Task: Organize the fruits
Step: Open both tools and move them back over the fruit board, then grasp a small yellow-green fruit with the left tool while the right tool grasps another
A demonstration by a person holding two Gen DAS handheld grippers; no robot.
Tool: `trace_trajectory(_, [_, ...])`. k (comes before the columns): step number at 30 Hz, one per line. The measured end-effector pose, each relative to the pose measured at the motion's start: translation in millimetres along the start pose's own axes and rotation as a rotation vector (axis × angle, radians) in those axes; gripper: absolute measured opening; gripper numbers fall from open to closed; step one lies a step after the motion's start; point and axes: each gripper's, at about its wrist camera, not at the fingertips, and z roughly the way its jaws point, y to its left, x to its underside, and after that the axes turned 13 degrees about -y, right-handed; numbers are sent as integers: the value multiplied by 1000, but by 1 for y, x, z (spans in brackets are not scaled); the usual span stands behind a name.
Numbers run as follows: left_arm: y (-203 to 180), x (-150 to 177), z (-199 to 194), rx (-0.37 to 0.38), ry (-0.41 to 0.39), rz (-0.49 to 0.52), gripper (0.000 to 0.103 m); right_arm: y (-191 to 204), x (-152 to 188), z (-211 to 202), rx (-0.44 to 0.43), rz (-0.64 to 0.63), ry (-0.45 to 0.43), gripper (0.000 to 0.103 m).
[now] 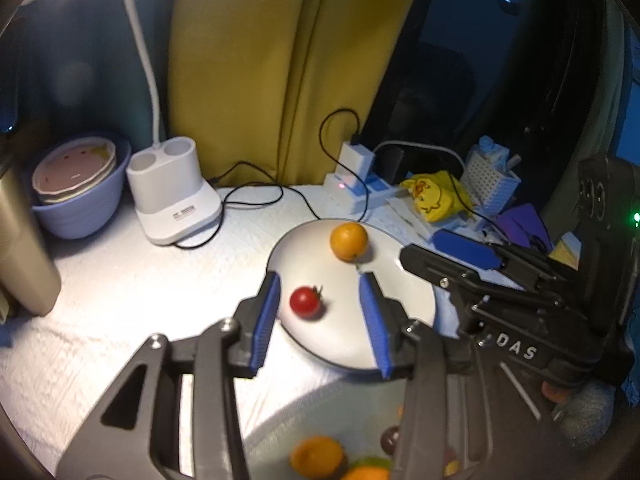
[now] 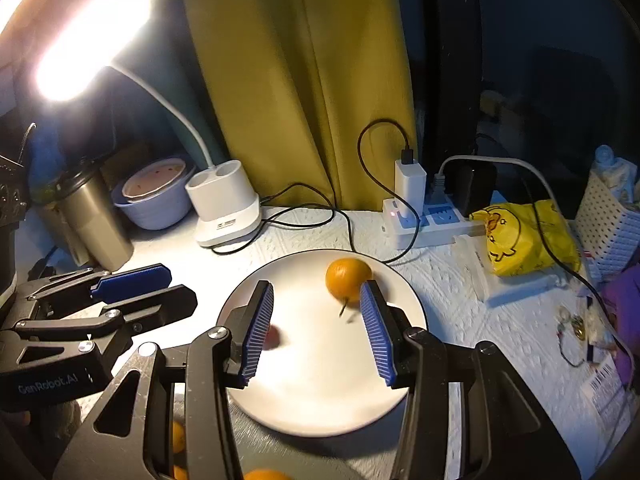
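Fruits sit on a white plate (image 1: 416,304) at the middle of the table (image 1: 120,288): an orange (image 1: 348,241) with a short stem near the far rim, and a small red tomato (image 1: 305,301) nearer the front left. In the right wrist view the tomato (image 2: 273,337) is mostly hidden behind that gripper's left finger and shows only as a blurred red edge, while the orange (image 2: 346,282) is clear. More fruit lies in a grey bowl (image 1: 280,420) at the bottom of the left wrist view, blurred and cut off by the frame and the gripper body; orange rounds and something dark show there, but what each is cannot be told. The left gripper (image 1: 322,284) hovers over the plate's left part with its jaws wide apart and nothing between the pads; the tomato lies below, just beside the left finger. The right gripper (image 2: 318,294) hangs over the plate too, spread wide and holding nothing, its right finger tip close by the orange; whether they touch cannot be told. Each gripper shows in the other's view, side by side and near. A lamp (image 2: 224,208) glares at the upper left, washing out detail there.
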Motion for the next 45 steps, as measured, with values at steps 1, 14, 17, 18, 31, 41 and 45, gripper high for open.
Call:
trace_trajectory(1, [-1, 1, -4, 1, -2, 0, 42, 2, 1, -4, 1, -1, -2, 48])
trace_trajectory(14, [-16, 18, -53, 11, -30, 22, 42, 20, 16, -63, 9, -11, -16, 48])
trace_trajectory(17, [-20, 25, -62, 15, -28, 26, 43, 22, 22, -74, 10, -9, -16, 48])
trace_trajectory(18, [-22, 29, -65, 15, -26, 29, 43, 23, 24, -78, 10, -9, -15, 48])
trace_trajectory(31, [-38, 68, -92, 5, 1, 36, 43, 35, 58, -114, 0, -7, 22, 48])
trace_trajectory(41, [-39, 100, -101, -12, 50, 20, 43, 36, 90, -127, 2, 23, 70, 48])
trace_trajectory(45, [-38, 111, -102, -16, 72, 14, 43, 38, 104, -128, 0, 29, 96, 48])
